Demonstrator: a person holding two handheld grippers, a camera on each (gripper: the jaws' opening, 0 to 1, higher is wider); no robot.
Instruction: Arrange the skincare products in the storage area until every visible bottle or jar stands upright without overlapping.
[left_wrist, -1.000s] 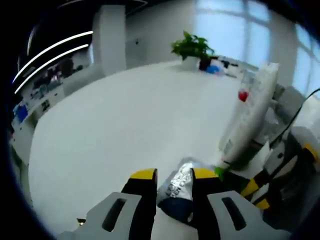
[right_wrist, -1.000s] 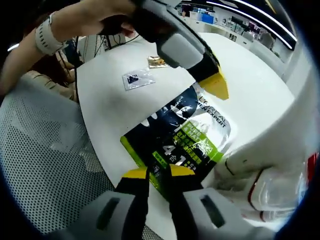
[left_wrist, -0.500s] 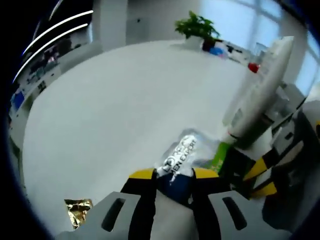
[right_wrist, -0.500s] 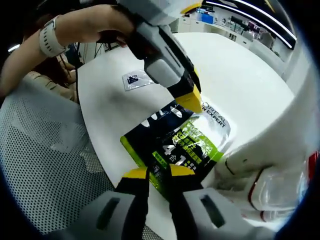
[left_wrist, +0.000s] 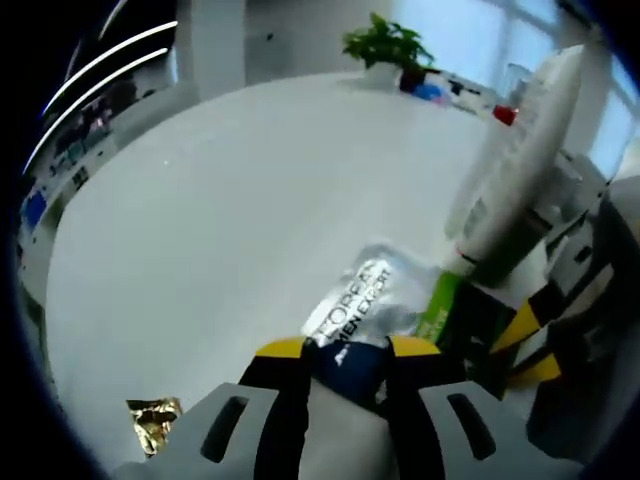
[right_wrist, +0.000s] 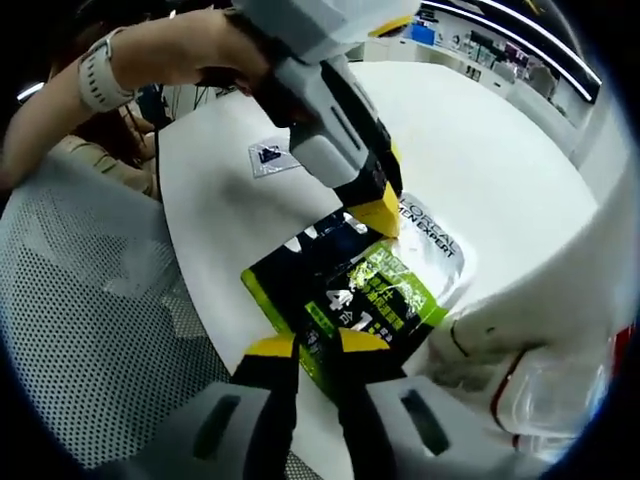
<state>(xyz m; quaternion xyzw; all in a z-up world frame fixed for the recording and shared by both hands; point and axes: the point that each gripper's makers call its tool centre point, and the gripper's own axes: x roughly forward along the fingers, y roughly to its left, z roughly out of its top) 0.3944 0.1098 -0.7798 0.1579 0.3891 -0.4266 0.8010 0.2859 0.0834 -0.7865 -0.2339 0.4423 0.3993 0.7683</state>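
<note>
In the left gripper view, the left tool (left_wrist: 345, 352) has its jaws pinched on the silver end of the sachet pack (left_wrist: 372, 300), which lies on the white surface (left_wrist: 230, 200) beside a leaning white tube (left_wrist: 520, 170), with broad bare room beyond. In the right gripper view, the right tool (right_wrist: 318, 345) clamps the pack's opposite, green-edged end near the surface's edge, probably so both tools can stretch or steady it, though the contact is partly hidden.

Grey left gripper (left_wrist: 345, 352) and right gripper (right_wrist: 304, 347), yellow-tipped black jaws, slotted grey housings; white wristband (right_wrist: 92, 72) at 10 o'clock
</note>
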